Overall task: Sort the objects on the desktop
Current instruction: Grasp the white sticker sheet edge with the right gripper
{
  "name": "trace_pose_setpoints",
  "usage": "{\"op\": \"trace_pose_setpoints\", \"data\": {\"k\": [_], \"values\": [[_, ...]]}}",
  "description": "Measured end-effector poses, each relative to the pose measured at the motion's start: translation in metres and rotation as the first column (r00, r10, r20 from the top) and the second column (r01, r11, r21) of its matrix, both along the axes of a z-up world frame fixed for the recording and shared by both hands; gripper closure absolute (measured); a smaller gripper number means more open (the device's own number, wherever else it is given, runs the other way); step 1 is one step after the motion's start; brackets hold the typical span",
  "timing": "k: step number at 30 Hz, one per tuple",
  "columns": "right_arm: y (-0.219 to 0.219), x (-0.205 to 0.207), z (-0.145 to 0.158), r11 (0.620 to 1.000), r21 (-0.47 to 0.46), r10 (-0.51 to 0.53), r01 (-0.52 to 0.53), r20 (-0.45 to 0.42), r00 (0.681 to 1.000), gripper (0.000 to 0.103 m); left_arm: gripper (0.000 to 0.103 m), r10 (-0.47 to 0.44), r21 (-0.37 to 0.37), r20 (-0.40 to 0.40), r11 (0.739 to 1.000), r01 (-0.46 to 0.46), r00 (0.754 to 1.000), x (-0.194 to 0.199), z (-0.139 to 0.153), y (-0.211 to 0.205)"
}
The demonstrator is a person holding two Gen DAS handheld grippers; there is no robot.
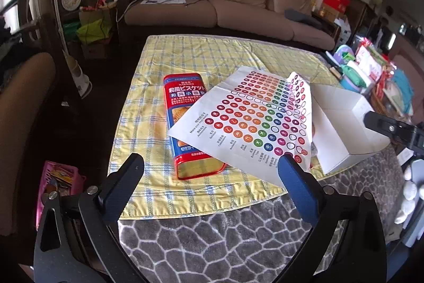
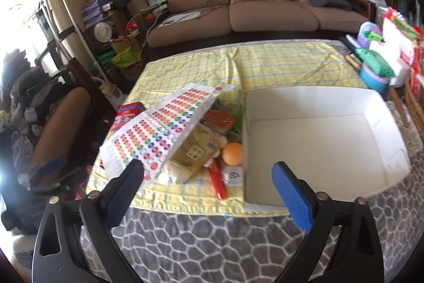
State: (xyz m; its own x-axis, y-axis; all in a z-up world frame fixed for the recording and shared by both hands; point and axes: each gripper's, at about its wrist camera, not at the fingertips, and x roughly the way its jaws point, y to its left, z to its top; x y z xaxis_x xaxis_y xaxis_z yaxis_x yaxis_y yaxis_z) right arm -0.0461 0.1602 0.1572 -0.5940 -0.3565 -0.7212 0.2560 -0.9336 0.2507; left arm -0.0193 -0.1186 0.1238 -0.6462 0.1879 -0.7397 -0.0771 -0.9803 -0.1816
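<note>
left gripper (image 1: pixel 210 163): jaws wide apart, gripping nothing
sticker sheet (image 1: pixel 254 121): at 1 o'clock, draped over red biscuit tin (image 1: pixel 185 123), corner touching the right fingertip
right gripper (image 2: pixel 208 167): spread wide, empty
white box (image 2: pixel 318 139): at 1 o'clock, on yellow cloth (image 2: pixel 278 62)
orange ball (image 2: pixel 232 153): dead ahead at 12, touching the box wall
</note>
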Motion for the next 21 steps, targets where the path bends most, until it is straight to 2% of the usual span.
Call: {"op": "trace_pose_setpoints", "data": {"k": [1, 2, 3, 5, 11, 14, 16, 17, 19, 21], "values": [[-0.001, -0.010, -0.002, 1.000, -0.031, 0.003, -0.003, 0.023, 1.000, 0.025, 0.004, -0.007, 0.028, 0.006, 1.000, 0.006, 1.000, -0.002, -0.002, -0.002], [-0.001, -0.019, -0.005, 0.998, -0.062, 0.003, 0.000, 0.043, 0.999, 0.028, 0.005, -0.010, 0.048, 0.007, 0.999, 0.010, 1.000, -0.004, -0.004, -0.004], [-0.001, -0.027, -0.007, 0.996, -0.093, -0.001, 0.007, 0.064, 0.998, 0.034, 0.013, -0.010, 0.064, 0.002, 0.998, 0.010, 1.000, -0.003, -0.005, -0.005], [-0.001, -0.047, -0.013, 0.988, -0.153, -0.009, 0.026, 0.115, 0.993, 0.037, 0.027, -0.005, 0.090, -0.019, 0.996, 0.007, 1.000, 0.000, -0.006, -0.008], [-0.014, -0.082, -0.036, 0.989, -0.135, -0.036, 0.063, 0.195, 0.980, 0.037, 0.027, -0.027, 0.226, 0.017, 0.974, 0.022, 0.999, -0.001, -0.019, -0.011], [-0.024, -0.090, -0.046, 0.990, -0.125, -0.032, 0.061, 0.220, 0.975, 0.044, 0.027, -0.046, 0.270, 0.041, 0.962, 0.033, 0.998, -0.002, -0.027, -0.002], [-0.027, -0.094, -0.052, 0.990, -0.129, -0.028, 0.060, 0.235, 0.971, 0.063, 0.027, -0.060, 0.287, 0.061, 0.957, 0.040, 0.996, -0.006, -0.033, 0.005], [-0.027, -0.096, -0.056, 0.989, -0.133, -0.030, 0.065, 0.248, 0.968, 0.066, 0.027, -0.063, 0.290, 0.069, 0.956, 0.041, 0.996, -0.007, -0.035, 0.008], [-0.028, -0.097, -0.061, 0.987, -0.146, -0.031, 0.072, 0.266, 0.963, 0.083, 0.027, -0.072, 0.310, 0.088, 0.950, 0.042, 0.994, -0.010, -0.042, 0.013], [-0.026, -0.095, -0.063, 0.984, -0.162, -0.032, 0.077, 0.263, 0.964, 0.088, 0.028, -0.085, 0.351, 0.110, 0.935, 0.041, 0.990, -0.014, -0.050, 0.016]]}}
